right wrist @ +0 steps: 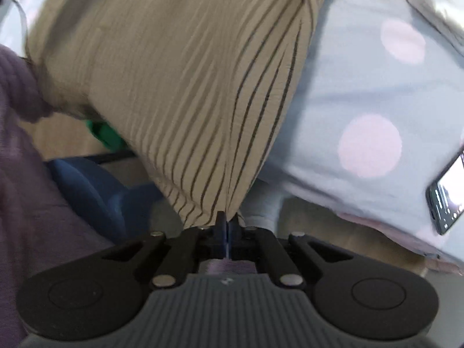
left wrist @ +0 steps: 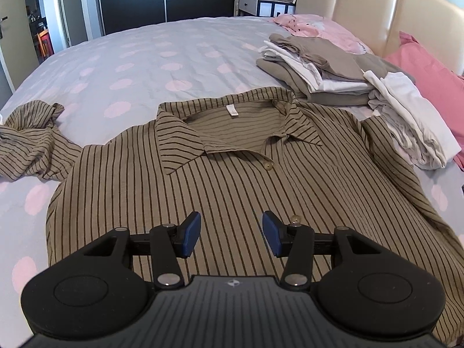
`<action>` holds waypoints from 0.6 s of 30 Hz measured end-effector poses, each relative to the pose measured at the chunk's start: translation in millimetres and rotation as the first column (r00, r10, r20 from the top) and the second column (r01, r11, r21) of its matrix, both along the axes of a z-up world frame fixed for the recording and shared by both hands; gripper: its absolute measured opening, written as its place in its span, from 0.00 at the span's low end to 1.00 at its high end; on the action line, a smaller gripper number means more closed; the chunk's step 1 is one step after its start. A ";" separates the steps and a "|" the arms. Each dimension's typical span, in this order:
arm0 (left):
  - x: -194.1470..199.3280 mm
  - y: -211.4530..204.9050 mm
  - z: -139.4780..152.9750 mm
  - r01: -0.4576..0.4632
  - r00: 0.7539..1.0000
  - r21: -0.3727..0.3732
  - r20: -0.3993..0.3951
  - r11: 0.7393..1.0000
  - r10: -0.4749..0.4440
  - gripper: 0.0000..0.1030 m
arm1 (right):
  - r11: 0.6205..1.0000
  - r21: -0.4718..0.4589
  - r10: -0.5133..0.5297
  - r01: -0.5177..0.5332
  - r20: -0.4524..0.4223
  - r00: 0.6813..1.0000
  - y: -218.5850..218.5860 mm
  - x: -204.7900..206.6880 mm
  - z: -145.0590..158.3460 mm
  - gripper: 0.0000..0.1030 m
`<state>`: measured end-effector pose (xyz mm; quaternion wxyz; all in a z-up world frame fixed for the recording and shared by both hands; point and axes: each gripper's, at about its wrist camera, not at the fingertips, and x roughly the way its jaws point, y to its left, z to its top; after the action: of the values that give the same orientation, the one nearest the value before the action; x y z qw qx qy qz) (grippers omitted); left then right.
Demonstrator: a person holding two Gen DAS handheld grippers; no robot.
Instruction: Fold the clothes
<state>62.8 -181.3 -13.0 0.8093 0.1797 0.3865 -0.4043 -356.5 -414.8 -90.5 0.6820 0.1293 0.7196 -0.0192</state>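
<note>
The tan shirt with thin dark stripes [left wrist: 232,174] lies flat and face up on the pale blue bed cover with pink dots [left wrist: 130,66]. The left gripper [left wrist: 231,233] hangs over its middle with jaws wide apart, holding nothing. A pile of folded grey and white clothes [left wrist: 333,75] sits to the right, and the right gripper [right wrist: 226,226] pinches the shirt's edge tight.
</note>
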 end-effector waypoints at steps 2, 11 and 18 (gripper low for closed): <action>-0.6 2.7 0.8 0.002 1.000 0.001 0.004 1.000 -0.002 0.44 | 1.000 -0.017 -0.005 0.005 -0.028 1.000 -3.7 1.0 -15.4 0.01; -4.4 23.7 2.7 0.007 1.000 0.029 0.017 1.000 -0.008 0.44 | 0.987 -0.156 0.044 -0.042 0.010 0.999 -10.3 13.0 -3.1 0.35; -3.4 85.8 -10.9 -0.031 0.999 0.096 -0.010 0.995 0.032 0.44 | 0.979 -0.182 -0.028 0.090 0.319 0.947 -27.1 55.3 46.1 0.39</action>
<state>59.4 -95.5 -23.9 0.8038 0.2099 0.4129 -0.3733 -301.1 -441.9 -44.5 0.7963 0.0853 0.5922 -0.0889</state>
